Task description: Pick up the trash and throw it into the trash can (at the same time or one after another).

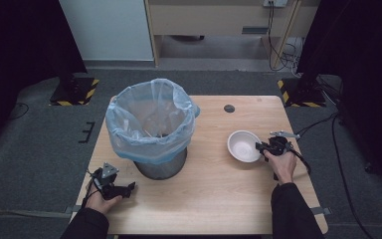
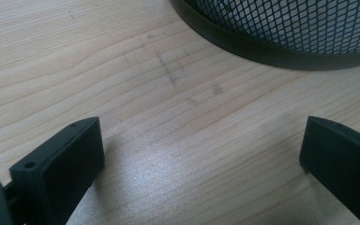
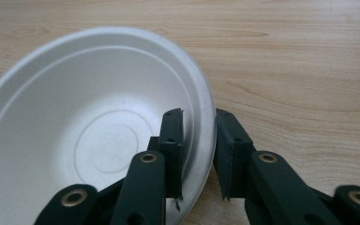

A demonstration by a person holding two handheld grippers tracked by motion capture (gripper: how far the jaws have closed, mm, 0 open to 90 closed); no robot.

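Observation:
A white paper bowl [image 1: 242, 145] stands upright on the right half of the wooden table [image 1: 219, 199]. My right gripper [image 1: 259, 147] reaches it from the right. In the right gripper view the bowl [image 3: 89, 122] has its rim caught between the jaws of that gripper [image 3: 199, 136], one jaw inside the rim and one outside, closed on the thin wall. My left gripper [image 1: 127, 188] rests low at the front left, jaws wide apart. In the left gripper view nothing but bare wood lies between the jaws of that gripper [image 2: 201, 159].
A metal mesh bin [image 1: 151, 124] lined with a pale blue plastic bag stands left of centre; its dark base ring [image 2: 272, 51] lies just ahead of the left gripper. A round dark cable hole [image 1: 229, 108] sits near the table's far edge. Grey carpet surrounds the table.

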